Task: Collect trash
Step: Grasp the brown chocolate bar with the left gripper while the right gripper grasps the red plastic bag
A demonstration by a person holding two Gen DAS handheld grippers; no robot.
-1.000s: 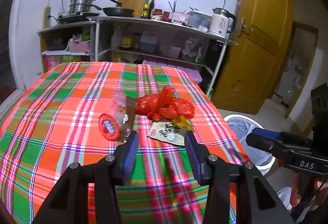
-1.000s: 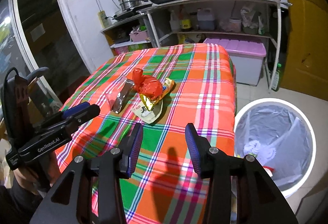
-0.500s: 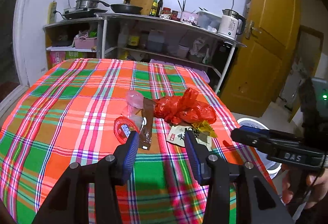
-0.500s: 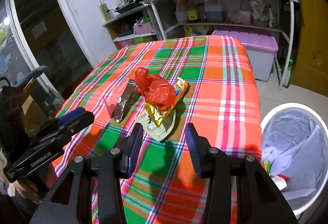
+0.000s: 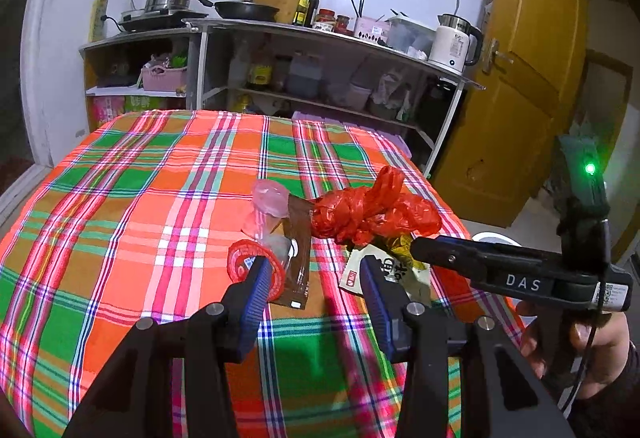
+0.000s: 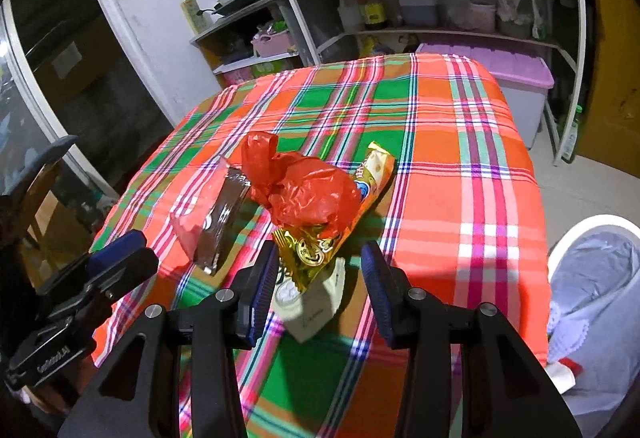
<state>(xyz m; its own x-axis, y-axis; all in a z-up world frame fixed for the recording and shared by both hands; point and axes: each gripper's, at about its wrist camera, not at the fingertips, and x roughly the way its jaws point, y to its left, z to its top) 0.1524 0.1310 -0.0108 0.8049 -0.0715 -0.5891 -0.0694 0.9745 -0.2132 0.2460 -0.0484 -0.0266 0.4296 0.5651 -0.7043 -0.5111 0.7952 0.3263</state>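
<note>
A heap of trash lies on the plaid tablecloth [image 5: 120, 222]: a crumpled red plastic bag [image 5: 372, 211] [image 6: 304, 189], a brown wrapper [image 5: 298, 258] [image 6: 224, 222], a clear pink plastic piece [image 5: 270, 197], a red round lid [image 5: 252, 262], a gold snack wrapper [image 6: 344, 222] and a white packet [image 5: 384, 270] [image 6: 316, 302]. My left gripper [image 5: 316, 286] hangs open just before the brown wrapper, holding nothing. Open as well, my right gripper [image 6: 320, 278] hovers over the white packet and the gold wrapper's end, its pads apart from them.
A white bin with a grey liner [image 6: 592, 278] stands on the floor right of the table. Behind are metal shelves [image 5: 320, 37] with pots, bottles and a kettle, a purple-lidded box [image 6: 516, 77] and a yellow door [image 5: 520, 77]. A hand [image 5: 592, 350] holds the right gripper.
Both grippers have come closer to the trash heap and a little lower; the right one moved furthest, from beside the bin to over the white packet. Their jaws kept the same width.
</note>
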